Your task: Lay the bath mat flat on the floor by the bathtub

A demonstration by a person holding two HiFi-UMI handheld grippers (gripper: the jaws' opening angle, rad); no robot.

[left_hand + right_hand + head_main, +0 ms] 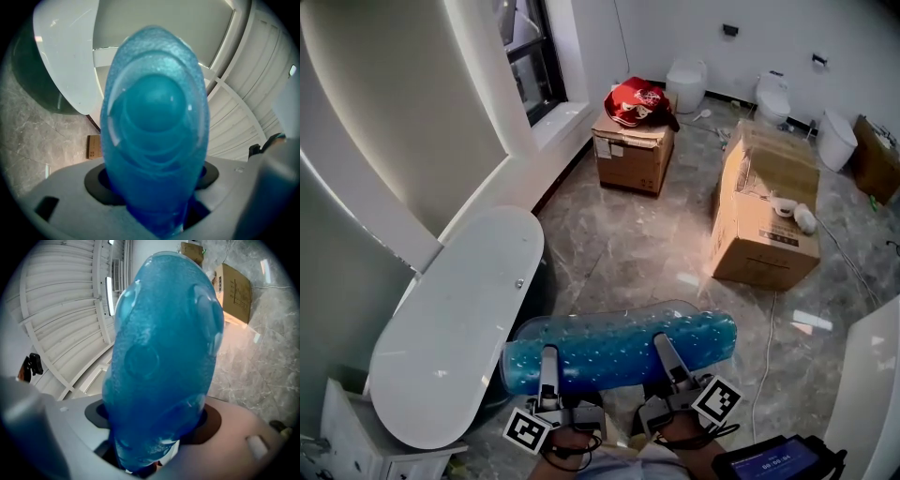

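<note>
The room is an unfinished bathroom with a grey marble floor [637, 253]; a white bathtub [459, 309] stands at the left.

The bath mat [619, 349] is rolled into a translucent blue tube and held level above the floor, just beside the bathtub. The left gripper [549, 367] and the right gripper [667, 354] are each clamped across the roll, jaws wide around it, 1 near each end.

**Handling:** The mat looks light, soft and pliable, with a bubbled, probably slick surface. It will sag and spring open once released. Gripping the free outer edge should suit unrolling best.

**Containers:** 2 cardboard boxes are closed, contents unseen. The smaller box [633, 155] carries a red bag [637, 101]. The larger box [766, 211] carries a small white item on top. The bathtub interior is not visible.
</note>
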